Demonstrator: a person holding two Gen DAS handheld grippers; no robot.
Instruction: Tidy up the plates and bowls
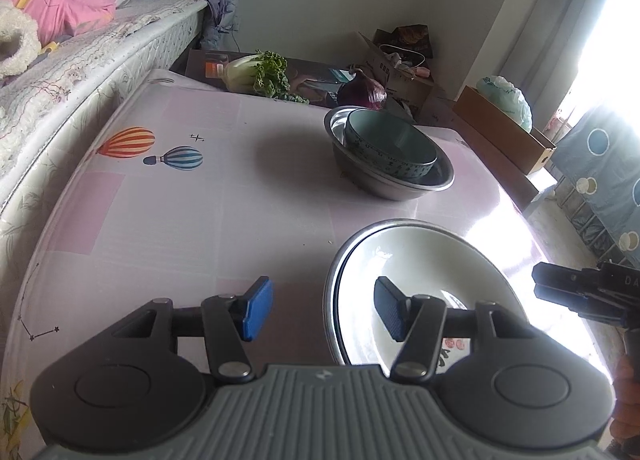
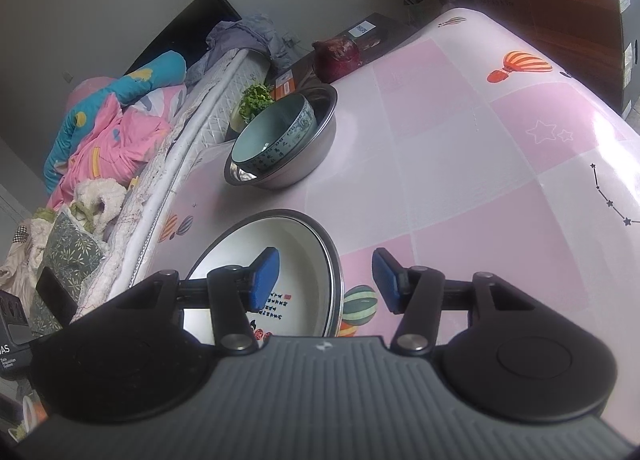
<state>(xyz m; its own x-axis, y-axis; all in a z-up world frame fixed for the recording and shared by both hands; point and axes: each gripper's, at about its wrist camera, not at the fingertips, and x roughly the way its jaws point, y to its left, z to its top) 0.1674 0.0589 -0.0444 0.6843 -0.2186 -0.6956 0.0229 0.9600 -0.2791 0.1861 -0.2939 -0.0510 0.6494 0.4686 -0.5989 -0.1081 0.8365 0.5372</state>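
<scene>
A white plate (image 1: 420, 260) with red and black markings lies inside a metal plate (image 1: 332, 280) on the pink table (image 1: 180, 220). Farther back a teal patterned bowl (image 1: 390, 144) sits inside a steel bowl (image 1: 400, 186). My left gripper (image 1: 320, 310) is open and empty, straddling the plates' left rim. My right gripper (image 2: 326, 280) is open and empty, straddling the right rim of the white plate (image 2: 288, 244); it also shows at the right edge of the left wrist view (image 1: 580, 292). The teal bowl (image 2: 272, 140) and steel bowl (image 2: 296, 168) lie beyond it.
A bed (image 1: 80, 60) with pink bedding runs along the table's left side. A green leafy vegetable (image 1: 260, 74) and a red cabbage (image 1: 362, 92) lie at the table's far edge. Cardboard boxes (image 1: 504, 132) stand to the right.
</scene>
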